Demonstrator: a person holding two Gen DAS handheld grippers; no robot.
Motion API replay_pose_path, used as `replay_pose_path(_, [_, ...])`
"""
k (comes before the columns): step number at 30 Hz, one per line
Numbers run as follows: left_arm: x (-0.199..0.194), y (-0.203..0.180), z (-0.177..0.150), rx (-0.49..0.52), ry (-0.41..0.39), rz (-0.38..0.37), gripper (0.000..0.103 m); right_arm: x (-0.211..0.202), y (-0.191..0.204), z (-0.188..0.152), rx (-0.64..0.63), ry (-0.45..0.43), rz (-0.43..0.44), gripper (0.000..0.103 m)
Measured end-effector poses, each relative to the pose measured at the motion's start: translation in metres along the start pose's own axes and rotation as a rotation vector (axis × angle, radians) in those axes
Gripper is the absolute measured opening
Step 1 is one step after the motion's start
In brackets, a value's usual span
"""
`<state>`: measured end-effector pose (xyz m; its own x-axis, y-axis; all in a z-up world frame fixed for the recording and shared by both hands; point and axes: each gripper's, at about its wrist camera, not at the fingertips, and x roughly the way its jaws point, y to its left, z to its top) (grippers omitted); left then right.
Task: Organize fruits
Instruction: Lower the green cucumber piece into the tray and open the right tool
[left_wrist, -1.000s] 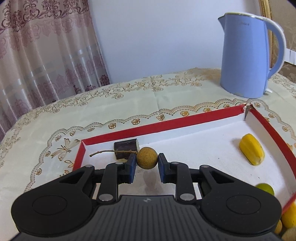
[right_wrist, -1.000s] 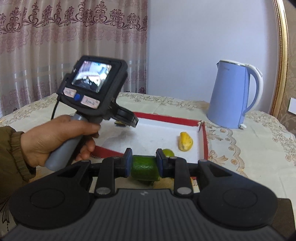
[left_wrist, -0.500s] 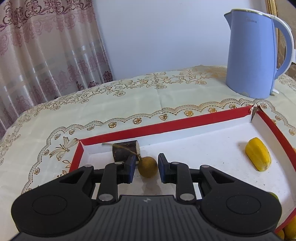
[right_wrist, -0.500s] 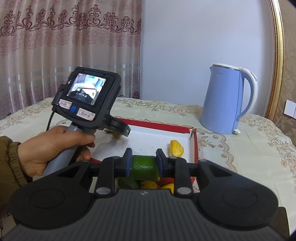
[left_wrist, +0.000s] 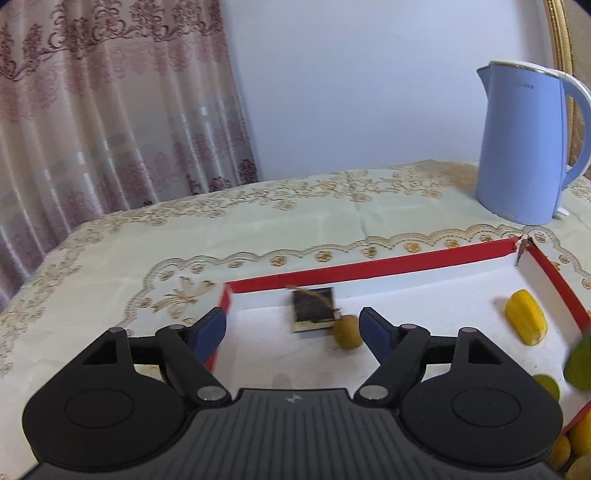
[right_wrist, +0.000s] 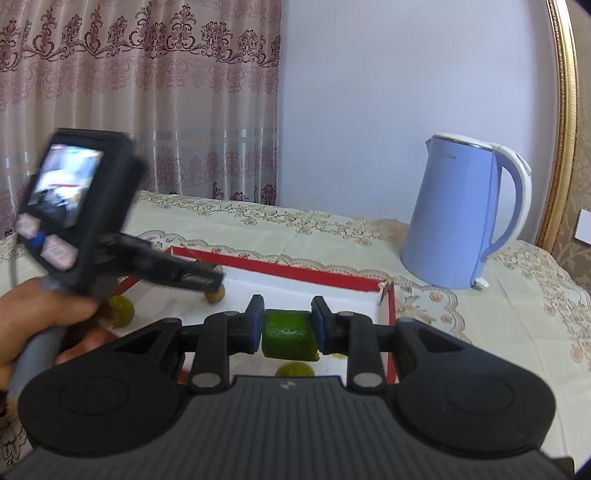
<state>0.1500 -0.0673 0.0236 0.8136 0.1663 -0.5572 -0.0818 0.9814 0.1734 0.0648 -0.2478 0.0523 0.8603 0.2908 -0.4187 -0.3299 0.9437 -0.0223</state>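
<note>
My left gripper (left_wrist: 291, 328) hangs over the left end of the red-rimmed white tray (left_wrist: 369, 266), its jaws opening and wide apart. A round tan fruit (left_wrist: 347, 332) with a thin twig lies loose on the tray floor just inside the right pad, beside a dark brown block (left_wrist: 313, 308). A yellow fruit (left_wrist: 526, 321) lies at the tray's right end. My right gripper (right_wrist: 288, 328) is shut on a green fruit (right_wrist: 288, 334) above the tray's near side. In the right wrist view the tan fruit (right_wrist: 215, 294) sits under the left gripper's fingers (right_wrist: 192, 278).
A blue kettle (left_wrist: 524, 147) stands on the embroidered tablecloth (left_wrist: 258, 229) behind the tray's right corner. Small green fruits (right_wrist: 120, 310) (right_wrist: 293, 369) lie near the tray's front. More yellow-brown fruits (left_wrist: 576, 443) crowd the lower right corner. A hand (right_wrist: 37, 314) grips the left handle. Curtains hang behind.
The left jaws opened and let go of the tan fruit, which now rests on the tray floor; the left gripper drew back. The right gripper carried the green fruit forward over the tray.
</note>
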Motion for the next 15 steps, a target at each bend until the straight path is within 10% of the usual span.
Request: replay_pose_path(15, [-0.024,0.033,-0.029,-0.019,0.013,0.060,0.088,0.096,0.008,0.035,0.011,0.104,0.016,0.027])
